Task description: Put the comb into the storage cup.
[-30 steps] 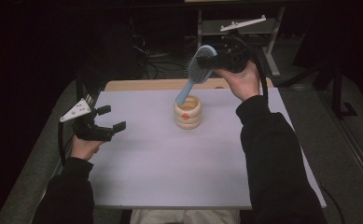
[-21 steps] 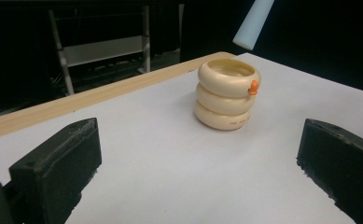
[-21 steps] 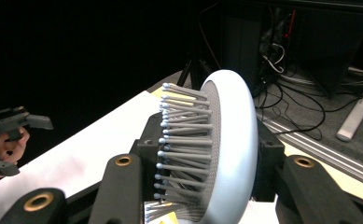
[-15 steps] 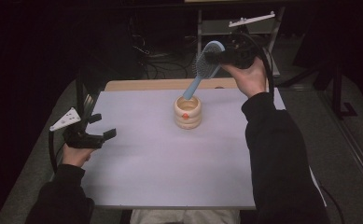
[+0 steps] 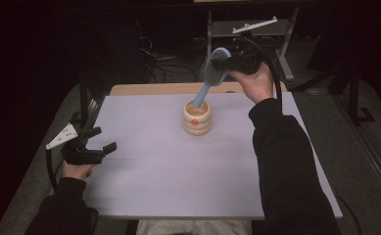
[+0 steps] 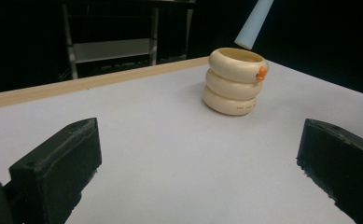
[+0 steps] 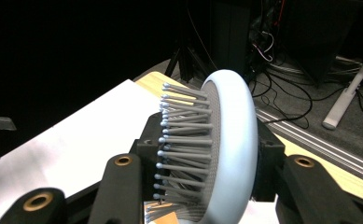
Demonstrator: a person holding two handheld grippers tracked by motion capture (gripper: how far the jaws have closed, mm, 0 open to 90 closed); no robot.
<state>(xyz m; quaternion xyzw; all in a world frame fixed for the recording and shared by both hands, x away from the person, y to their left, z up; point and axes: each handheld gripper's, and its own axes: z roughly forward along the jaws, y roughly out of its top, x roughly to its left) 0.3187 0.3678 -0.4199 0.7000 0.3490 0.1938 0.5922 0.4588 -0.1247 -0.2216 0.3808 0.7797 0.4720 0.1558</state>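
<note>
A cream holder [image 5: 197,118] made of three stacked rings with a small orange spot stands on the white table [image 5: 178,181], near its far middle. My right gripper [image 5: 223,63] is raised behind it and is shut on the head of a light blue hairbrush [image 5: 212,71]. The brush slants down, and its handle tip [image 6: 253,25] hangs just over the holder's [image 6: 235,81] mouth. In the right gripper view the bristled head [image 7: 226,149] is clamped between the jaws of that gripper [image 7: 207,186]. My left gripper [image 5: 102,139] stands open and holds nothing, low at the table's left edge [image 6: 198,186].
A wooden strip [image 5: 158,88] runs along the table's far edge. Beyond it are dark floor, cables [image 7: 282,107] and a metal frame with a shelf [image 5: 254,25]. The person's dark sleeves [image 5: 286,166] reach in from the near side.
The left gripper has drawn back to the left and toward the person. The right gripper has risen and shifted right with the brush, so the handle tip has lifted to the holder's mouth.
</note>
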